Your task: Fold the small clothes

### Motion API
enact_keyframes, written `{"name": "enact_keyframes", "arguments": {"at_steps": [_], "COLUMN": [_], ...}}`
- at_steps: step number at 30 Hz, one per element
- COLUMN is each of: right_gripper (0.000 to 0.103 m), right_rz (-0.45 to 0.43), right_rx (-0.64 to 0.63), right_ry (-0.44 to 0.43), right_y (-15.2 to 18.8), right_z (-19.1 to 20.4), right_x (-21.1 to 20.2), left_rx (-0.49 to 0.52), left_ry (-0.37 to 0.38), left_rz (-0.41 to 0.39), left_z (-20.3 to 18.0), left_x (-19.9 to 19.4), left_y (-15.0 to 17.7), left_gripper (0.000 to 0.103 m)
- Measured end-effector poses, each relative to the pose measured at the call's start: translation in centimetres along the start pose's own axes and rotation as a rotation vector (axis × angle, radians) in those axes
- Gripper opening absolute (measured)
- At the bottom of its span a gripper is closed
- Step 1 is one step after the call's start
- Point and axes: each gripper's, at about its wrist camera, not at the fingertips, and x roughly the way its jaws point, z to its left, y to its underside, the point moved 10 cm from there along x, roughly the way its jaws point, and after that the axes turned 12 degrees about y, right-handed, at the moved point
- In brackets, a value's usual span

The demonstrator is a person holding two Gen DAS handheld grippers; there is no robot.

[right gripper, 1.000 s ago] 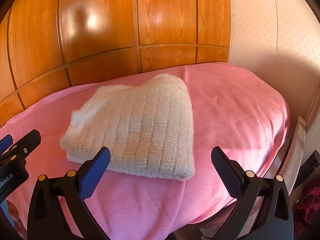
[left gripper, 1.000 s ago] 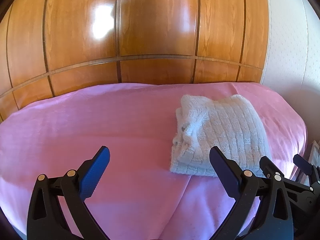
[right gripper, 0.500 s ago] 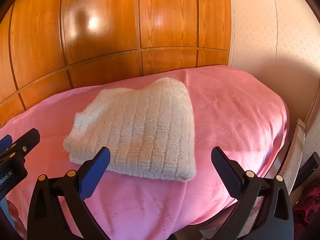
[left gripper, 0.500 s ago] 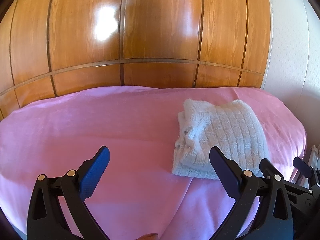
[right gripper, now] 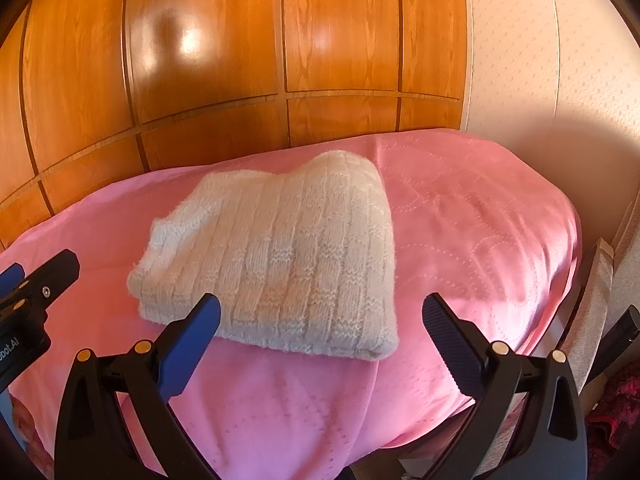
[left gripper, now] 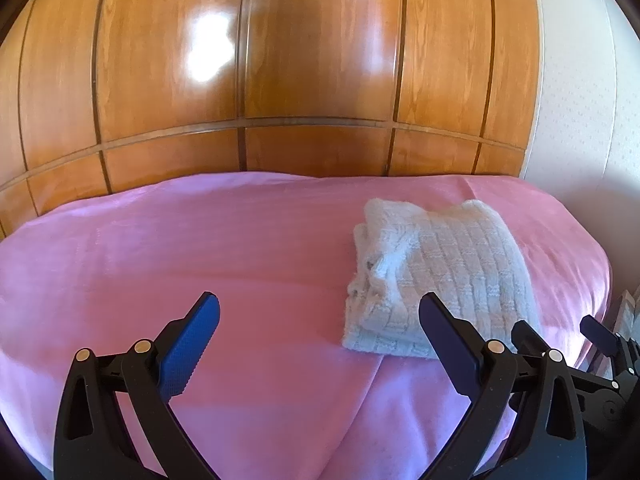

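Note:
A folded white knitted garment (left gripper: 436,276) lies on the pink bedspread (left gripper: 200,260), right of centre in the left wrist view. It also shows in the right wrist view (right gripper: 280,256), left of centre, on the bedspread (right gripper: 460,220). My left gripper (left gripper: 318,336) is open and empty, held above the bedspread to the left of the garment. My right gripper (right gripper: 320,336) is open and empty, just short of the garment's near edge. The right gripper's fingers (left gripper: 532,340) show at the right of the left wrist view.
A glossy wooden panelled headboard (left gripper: 300,80) rises behind the bed. A pale wall (right gripper: 540,60) stands to the right. The bed's right edge (right gripper: 576,248) drops off beside a light frame and dark red cloth (right gripper: 616,400).
Both grippers have drawn back and risen a little from the garment, which now sits slightly lower and smaller in both views. The garment has not moved. Both stay open.

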Motion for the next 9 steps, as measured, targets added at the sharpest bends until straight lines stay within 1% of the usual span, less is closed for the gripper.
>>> {"name": "enact_keyframes", "arguments": {"at_steps": [2, 5, 7, 9], "right_gripper": [0.101, 0.101, 0.101, 0.101], "right_rz": [0.002, -0.004, 0.017, 0.048], "right_rx": [-0.001, 0.014, 0.062, 0.123], "right_ry": [-0.007, -0.021, -0.041, -0.029], "right_y": [-0.1, -0.8, -1.8, -3.2], "right_z": [0.0, -0.5, -1.7, -3.8], "right_x": [0.2, 0.6, 1.6, 3.9], "left_rx": [-0.020, -0.038, -0.042, -0.049], "left_ry": [0.008, -0.019, -0.034, -0.043], "left_rz": [0.028, 0.050, 0.068, 0.088], "left_z": [0.2, 0.9, 1.5, 2.5], "left_x": [0.5, 1.2, 1.8, 2.3], "left_y": [0.3, 0.8, 1.2, 1.6], "left_gripper": [0.099, 0.099, 0.099, 0.099]}}
